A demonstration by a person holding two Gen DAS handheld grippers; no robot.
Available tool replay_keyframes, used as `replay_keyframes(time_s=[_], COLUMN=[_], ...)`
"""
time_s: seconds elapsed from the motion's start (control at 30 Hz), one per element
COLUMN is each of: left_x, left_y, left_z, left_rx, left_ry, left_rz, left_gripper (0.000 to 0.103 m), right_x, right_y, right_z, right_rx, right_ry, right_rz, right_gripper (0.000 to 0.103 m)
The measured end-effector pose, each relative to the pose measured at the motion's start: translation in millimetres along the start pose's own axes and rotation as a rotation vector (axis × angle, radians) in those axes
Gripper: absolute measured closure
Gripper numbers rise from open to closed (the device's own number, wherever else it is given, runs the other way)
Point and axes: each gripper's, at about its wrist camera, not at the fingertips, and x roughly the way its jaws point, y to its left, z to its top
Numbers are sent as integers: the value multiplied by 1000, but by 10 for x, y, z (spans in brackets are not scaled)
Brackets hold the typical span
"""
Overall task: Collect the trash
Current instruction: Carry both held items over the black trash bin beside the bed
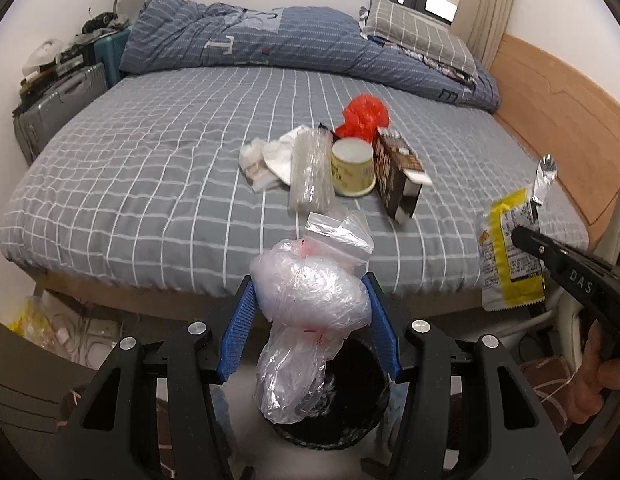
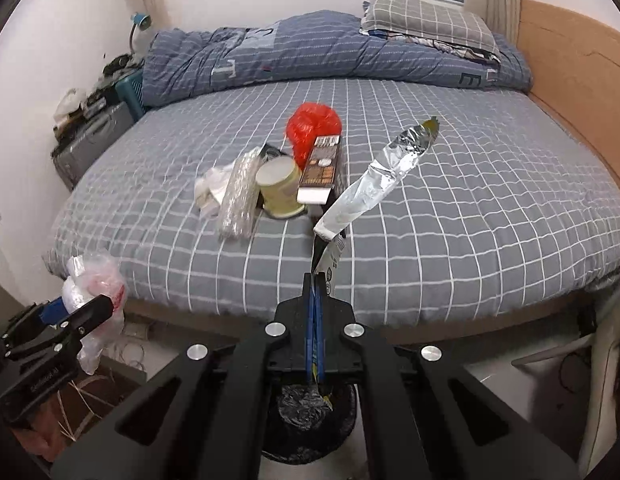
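At nine o'clock, grey hard-shell suitcases [image 1: 50,108] line the white wall beside the bed's grey checked sheet [image 1: 150,184]. The left gripper [image 1: 310,312] clamps a crumpled clear plastic bag [image 1: 310,292] above the black round bin [image 1: 350,420]. Centre, a trash heap: cream paper cup [image 1: 352,170], red plastic bag [image 1: 364,114]. At three o'clock, the right gripper [image 2: 315,280] pinches a yellow foil-lined snack wrapper [image 1: 506,256].

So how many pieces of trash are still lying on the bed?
6, clustered mid-bed: white crumpled tissue, clear ribbed plastic sleeve, pale yellow paper cup, dark brown carton, red crumpled plastic bag, small black scrap. More may hide beneath.
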Motion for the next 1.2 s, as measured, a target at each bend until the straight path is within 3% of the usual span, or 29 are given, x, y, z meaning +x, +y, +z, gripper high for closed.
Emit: replay_keyframes(time_s=[0.67,1.2], left_x=[584,1122], left_y=[93,265], left_z=[-554,-846], left_rx=[-16,-20], left_ry=[137,208], left_rz=[-19,-14], left_gripper=[50,50], right_x=[552,1279], right_y=[190,261], right_z=[-746,-1268], right_rx=[-12,23], right_ry=[160,282], right_rz=[18,39], right_gripper=[103,103])
